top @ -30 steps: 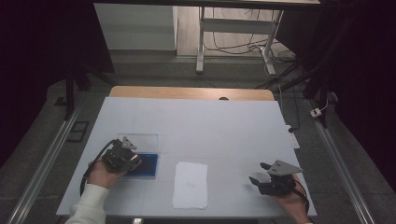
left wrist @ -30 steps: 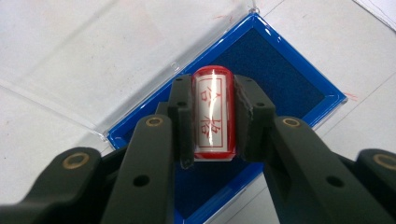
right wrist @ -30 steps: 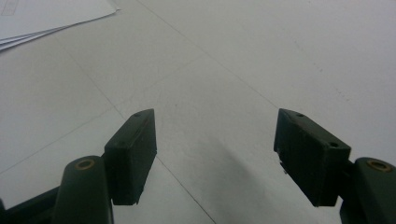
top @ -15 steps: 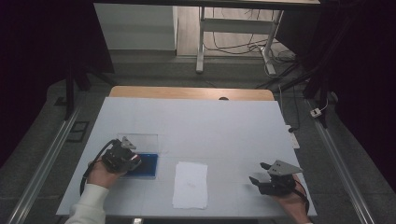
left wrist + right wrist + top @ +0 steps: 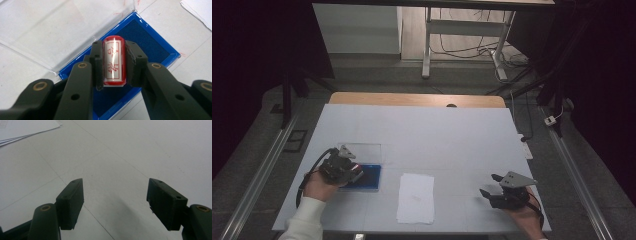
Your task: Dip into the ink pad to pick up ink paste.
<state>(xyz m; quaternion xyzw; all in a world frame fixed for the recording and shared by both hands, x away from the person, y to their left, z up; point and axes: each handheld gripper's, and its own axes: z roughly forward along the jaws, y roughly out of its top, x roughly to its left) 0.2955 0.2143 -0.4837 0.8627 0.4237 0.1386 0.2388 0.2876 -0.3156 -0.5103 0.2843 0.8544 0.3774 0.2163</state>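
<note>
Altogether, one red stamp [image 5: 114,61] sits clamped in the left hand-held gripper [image 5: 113,63] over one blue ink pad [image 5: 150,50]; the right hand-held gripper [image 5: 115,205] gapes empty beside one paper stack [image 5: 415,197] on the tabletop [image 5: 437,130].

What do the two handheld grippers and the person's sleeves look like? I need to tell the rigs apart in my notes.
Both are black two-jaw tools. The left gripper has brass-coloured pivot pins, blocky black fingers, a grey three-cornered plate on top and a black cable looping back past the white sleeve. The right gripper has the same black fingers, brass pins and a grey plate; a dark cable trails by the wrist.
</note>
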